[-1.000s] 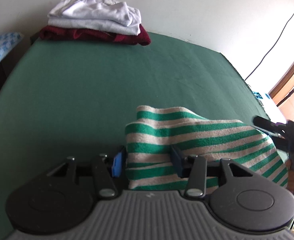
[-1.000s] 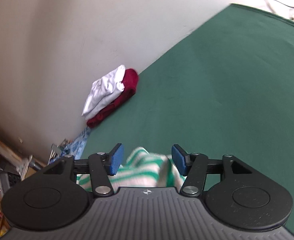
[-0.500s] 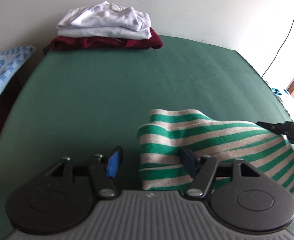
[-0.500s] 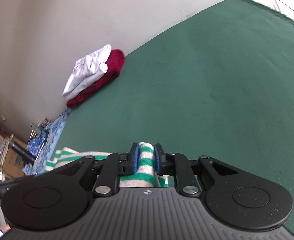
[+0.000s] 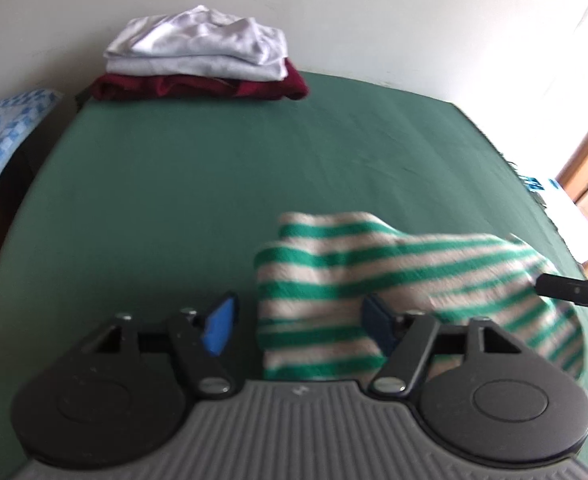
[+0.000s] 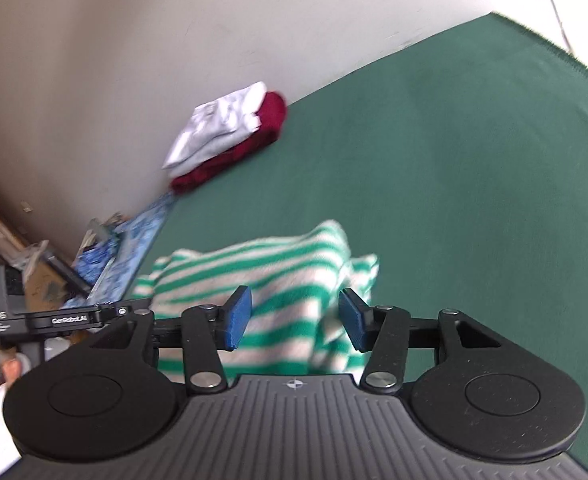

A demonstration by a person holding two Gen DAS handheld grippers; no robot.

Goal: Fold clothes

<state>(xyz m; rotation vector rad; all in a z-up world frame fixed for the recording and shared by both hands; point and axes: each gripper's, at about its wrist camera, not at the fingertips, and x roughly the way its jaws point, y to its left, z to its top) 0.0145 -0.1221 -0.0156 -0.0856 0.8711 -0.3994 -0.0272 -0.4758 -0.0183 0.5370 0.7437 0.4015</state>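
- Left gripper [image 5: 300, 326]: jaws were spread wide, nothing clamped. The striped cloth [image 5: 394, 280] was seen lying partly in the gap, nearer the right-hand pad; contact with that pad could not be told.
- Right gripper [image 6: 296, 318]: jaws were spread wide as well, nothing gripped. The striped cloth [image 6: 261, 292] was seen bunched between and beyond the pads, no pinch visible.
- Cloth: green and cream stripes, folded into a rumpled bundle, was resting on the green desk [image 5: 213, 184] near its front edge, just ahead of both grippers.
- In the left view, the right gripper's black tip [image 5: 570, 294] was seen at the cloth's right end; touching or not could not be told.
- In the right view, the left gripper's body [image 6: 59, 320] was seen just left of the cloth.
- Stack [image 5: 201, 66]: white garments were seen folded on a dark red one at the desk's far corner by the wall [image 5: 374, 12], well apart from the striped cloth.
- Blue patterned fabric [image 5: 1, 136] was seen off the desk's left edge.
- Both frames were slightly motion-blurred.
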